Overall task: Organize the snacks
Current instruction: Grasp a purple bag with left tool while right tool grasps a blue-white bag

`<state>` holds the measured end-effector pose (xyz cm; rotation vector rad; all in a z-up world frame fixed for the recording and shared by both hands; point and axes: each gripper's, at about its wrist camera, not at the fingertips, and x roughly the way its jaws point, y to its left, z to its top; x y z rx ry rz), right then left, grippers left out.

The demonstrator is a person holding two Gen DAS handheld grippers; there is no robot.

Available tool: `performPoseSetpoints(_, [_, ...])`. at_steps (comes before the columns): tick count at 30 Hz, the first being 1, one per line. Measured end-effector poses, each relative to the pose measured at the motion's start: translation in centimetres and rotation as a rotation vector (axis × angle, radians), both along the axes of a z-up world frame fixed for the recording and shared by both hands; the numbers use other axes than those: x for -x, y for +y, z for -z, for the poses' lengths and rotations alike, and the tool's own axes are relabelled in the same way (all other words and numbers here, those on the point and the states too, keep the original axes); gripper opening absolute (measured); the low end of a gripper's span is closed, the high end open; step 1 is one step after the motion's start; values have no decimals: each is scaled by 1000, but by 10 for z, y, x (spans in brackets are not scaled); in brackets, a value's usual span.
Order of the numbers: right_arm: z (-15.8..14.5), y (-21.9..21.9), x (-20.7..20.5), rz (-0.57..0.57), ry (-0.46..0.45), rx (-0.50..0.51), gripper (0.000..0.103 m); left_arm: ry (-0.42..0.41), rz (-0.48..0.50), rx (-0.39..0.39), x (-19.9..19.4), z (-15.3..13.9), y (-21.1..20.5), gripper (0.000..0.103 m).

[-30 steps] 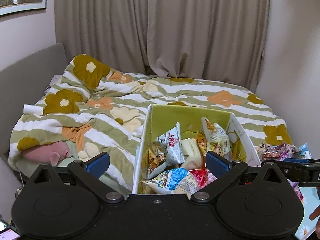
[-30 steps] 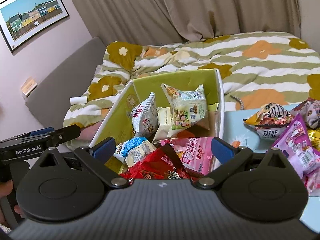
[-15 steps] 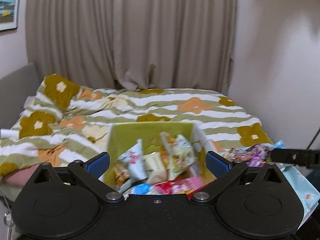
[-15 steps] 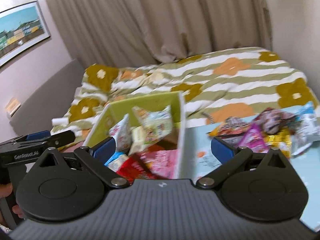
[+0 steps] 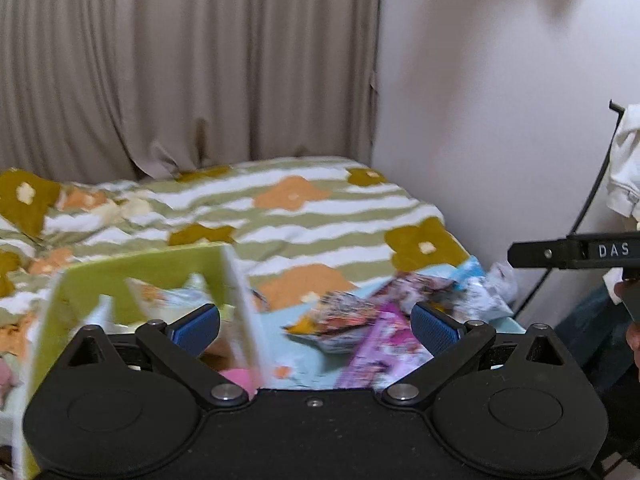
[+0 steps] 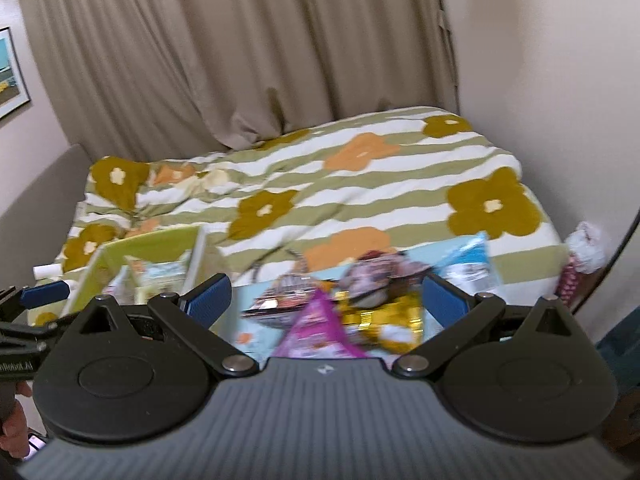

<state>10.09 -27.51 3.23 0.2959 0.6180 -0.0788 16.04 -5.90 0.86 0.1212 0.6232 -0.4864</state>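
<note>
Both frames motion-blurred. Left gripper: jaws spread wide, blue pads far apart, nothing between them. Right gripper: same — jaws wide apart, nothing held. Green box sits at the left of both views on a light blue surface, its white side wall facing the loose snacks; several packets stand inside it, details too smeared to read. In the left wrist view the box's right wall lies just right of the left finger pad. Loose snack pile lies on the blue surface to the right of the box, apart from it: a purple packet nearest the camera, a gold packet beside it, a dark printed packet behind, and a light blue packet at the far right. From the right wrist view the pile falls between the two open fingers; whether the fingers touch any packet cannot be told. Behind everything — a bed with a striped floral duvet and a beige curtain. The left gripper's blue fingertip shows at the left edge of the right wrist view, near the box.
</note>
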Motion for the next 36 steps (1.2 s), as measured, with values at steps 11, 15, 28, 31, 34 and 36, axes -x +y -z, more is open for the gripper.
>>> performPoseSetpoints(11, [39, -84, -33, -32, 76, 73, 103, 236, -168, -19, -27, 58, -86, 103])
performPoseSetpoints(15, [59, -101, -53, -69, 114, 111, 103, 323, -290, -5, -32, 80, -98, 103])
performPoseSetpoints(28, [115, -133, -95, -171, 206, 76, 103, 482, -497, 96, -56, 120, -120, 103])
performPoseSetpoints(31, [121, -134, -100, -188, 220, 70, 103, 534, -524, 120, -60, 133, -118, 102])
performPoseSetpoints(34, [126, -135, -104, -198, 231, 65, 103, 580, -536, 177, -61, 144, -114, 100])
performPoseSetpoints(36, [129, -137, -107, -200, 236, 62, 103, 596, -538, 191, -60, 148, -113, 94])
